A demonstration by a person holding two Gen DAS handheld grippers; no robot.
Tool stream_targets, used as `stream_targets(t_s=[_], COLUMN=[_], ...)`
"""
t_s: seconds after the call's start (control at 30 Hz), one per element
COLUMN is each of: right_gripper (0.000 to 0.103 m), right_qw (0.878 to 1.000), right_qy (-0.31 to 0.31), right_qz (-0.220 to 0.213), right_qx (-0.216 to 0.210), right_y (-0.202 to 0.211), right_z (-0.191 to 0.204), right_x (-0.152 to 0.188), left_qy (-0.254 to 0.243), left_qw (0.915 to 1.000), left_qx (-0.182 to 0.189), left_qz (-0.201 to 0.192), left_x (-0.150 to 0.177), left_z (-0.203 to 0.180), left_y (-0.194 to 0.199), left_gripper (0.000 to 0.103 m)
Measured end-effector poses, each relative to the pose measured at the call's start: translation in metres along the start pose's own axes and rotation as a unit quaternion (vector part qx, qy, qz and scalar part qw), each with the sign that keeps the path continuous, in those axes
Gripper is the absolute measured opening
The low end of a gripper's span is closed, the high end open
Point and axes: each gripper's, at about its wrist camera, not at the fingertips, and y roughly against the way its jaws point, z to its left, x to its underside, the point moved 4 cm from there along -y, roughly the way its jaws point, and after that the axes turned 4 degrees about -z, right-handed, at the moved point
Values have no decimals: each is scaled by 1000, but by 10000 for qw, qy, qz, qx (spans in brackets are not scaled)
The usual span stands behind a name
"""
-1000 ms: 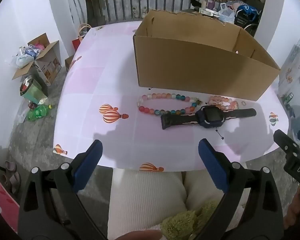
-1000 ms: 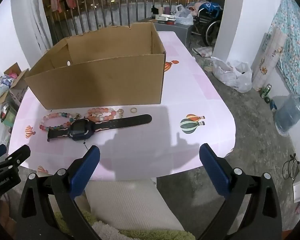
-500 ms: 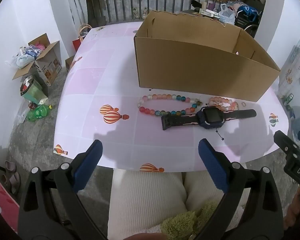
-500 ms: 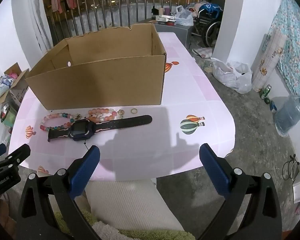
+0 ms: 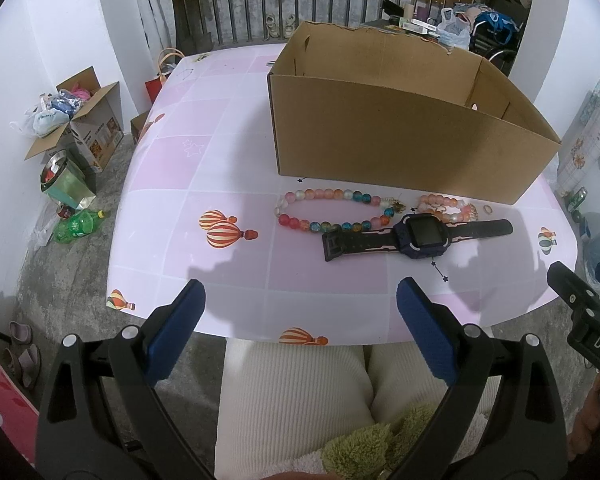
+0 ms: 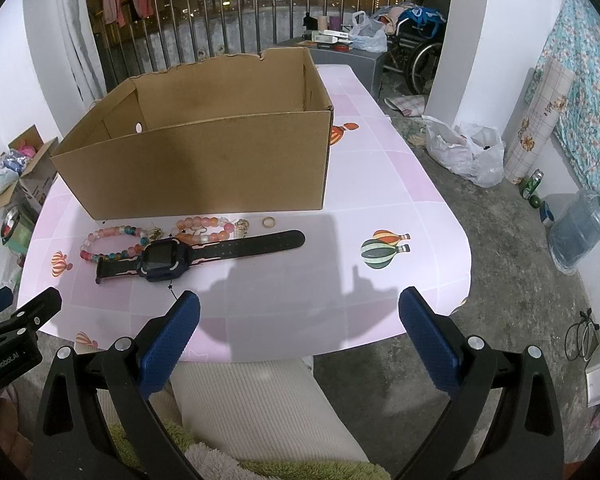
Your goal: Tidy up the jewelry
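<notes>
Left gripper [image 5: 300, 300] and right gripper [image 6: 300, 312] both wide, holding nothing; watch [image 5: 418, 234] and bracelets [image 5: 332, 210] lie before box [image 5: 400, 140].

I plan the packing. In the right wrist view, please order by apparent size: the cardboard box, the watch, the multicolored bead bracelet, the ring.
1. cardboard box
2. watch
3. multicolored bead bracelet
4. ring
</notes>
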Motion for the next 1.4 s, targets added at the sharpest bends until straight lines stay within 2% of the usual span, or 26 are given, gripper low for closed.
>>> stream_targets(t_s=[1.4], right_gripper=[97], right_qw=[10000], right_qy=[17], right_qz=[-7], right_qx=[-16], right_y=[-1], right_z=[5], right_x=[0], left_qy=[11], left_qw=[10000], left_qx=[12], left_qz=[3], left_x=[0], left_z=[0], left_y=[0], left_gripper=[93])
